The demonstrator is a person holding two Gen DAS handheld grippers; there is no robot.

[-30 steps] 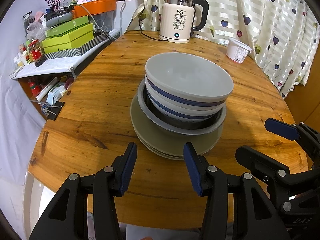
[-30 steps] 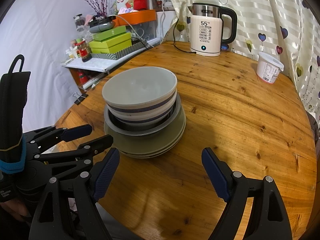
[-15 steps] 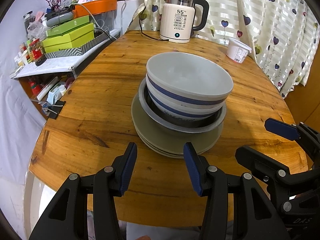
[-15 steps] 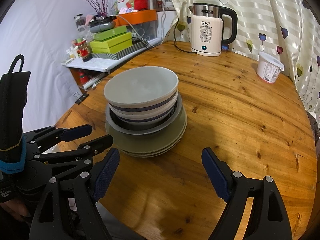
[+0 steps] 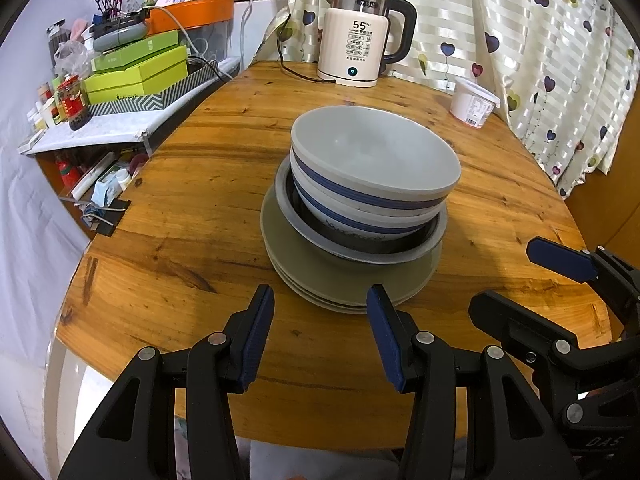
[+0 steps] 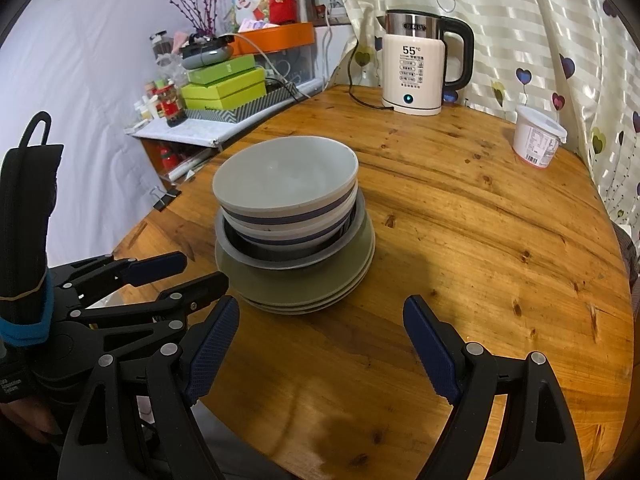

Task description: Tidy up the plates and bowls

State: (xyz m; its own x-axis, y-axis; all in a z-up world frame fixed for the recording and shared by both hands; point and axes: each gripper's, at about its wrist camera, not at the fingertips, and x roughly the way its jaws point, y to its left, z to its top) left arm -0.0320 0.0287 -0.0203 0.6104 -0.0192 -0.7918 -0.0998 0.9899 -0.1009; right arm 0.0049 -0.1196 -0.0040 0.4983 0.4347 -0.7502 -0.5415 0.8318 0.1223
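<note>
- Wooden round table [image 5: 192,208] carried the stack at frame centre: two blue-banded bowls [image 5: 372,172] nested in a grey metal bowl [image 5: 360,246], atop green plates [image 5: 320,280].
- Left gripper [image 5: 320,334] stood unclenched at lower centre, empty, just short of the plates.
- Right gripper [image 6: 320,354] gaped wide, grasping nothing.
- White kettle [image 6: 416,76] sat at upper right.

The bowls [image 5: 376,168] are sitting nested on the stacked plates [image 5: 320,280] at the middle of the worktop [image 5: 180,240]. The kettle [image 5: 360,40] is standing behind them, the tub [image 5: 472,102] lying to its right.
</note>
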